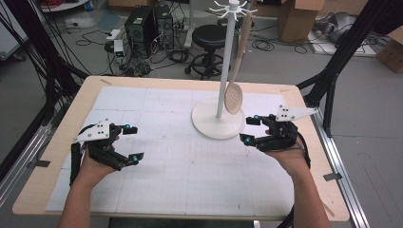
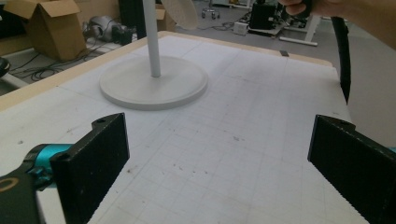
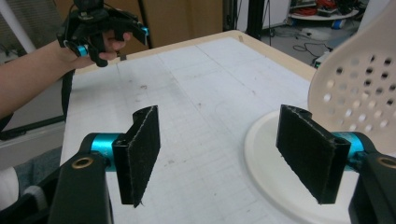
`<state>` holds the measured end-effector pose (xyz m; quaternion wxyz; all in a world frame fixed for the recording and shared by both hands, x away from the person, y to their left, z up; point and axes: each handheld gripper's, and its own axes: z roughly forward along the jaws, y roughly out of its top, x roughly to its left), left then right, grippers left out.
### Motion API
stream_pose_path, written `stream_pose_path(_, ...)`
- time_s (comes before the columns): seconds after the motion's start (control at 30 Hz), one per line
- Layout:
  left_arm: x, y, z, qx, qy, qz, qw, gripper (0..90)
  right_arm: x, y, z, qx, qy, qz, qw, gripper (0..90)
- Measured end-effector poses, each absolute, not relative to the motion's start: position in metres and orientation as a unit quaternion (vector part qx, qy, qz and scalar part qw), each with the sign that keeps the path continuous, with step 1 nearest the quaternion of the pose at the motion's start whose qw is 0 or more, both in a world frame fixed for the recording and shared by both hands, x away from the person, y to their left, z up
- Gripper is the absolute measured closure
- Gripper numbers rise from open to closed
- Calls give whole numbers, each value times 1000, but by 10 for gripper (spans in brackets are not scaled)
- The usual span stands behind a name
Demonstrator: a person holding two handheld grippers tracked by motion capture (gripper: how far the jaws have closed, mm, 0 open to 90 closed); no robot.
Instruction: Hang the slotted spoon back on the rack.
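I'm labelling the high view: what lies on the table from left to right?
Left gripper → stand base → slotted spoon → right gripper.

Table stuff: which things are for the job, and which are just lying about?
For the job:
spoon with holes
white stand
right claw
left claw

Just lying about:
black stool
cardboard boxes
computer towers
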<state>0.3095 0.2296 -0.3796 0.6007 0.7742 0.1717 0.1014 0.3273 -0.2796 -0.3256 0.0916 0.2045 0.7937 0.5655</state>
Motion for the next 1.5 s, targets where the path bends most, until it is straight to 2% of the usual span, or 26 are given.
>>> stream_pose_path(0.6, 313, 237, -385, 765, 181, 105, 609, 59, 321, -282, -376, 251, 791, 548, 100, 162)
stream_pose_path(1.5, 313, 233, -388, 778, 180, 100, 594, 59, 320, -296, -378, 269, 770, 568, 104, 154)
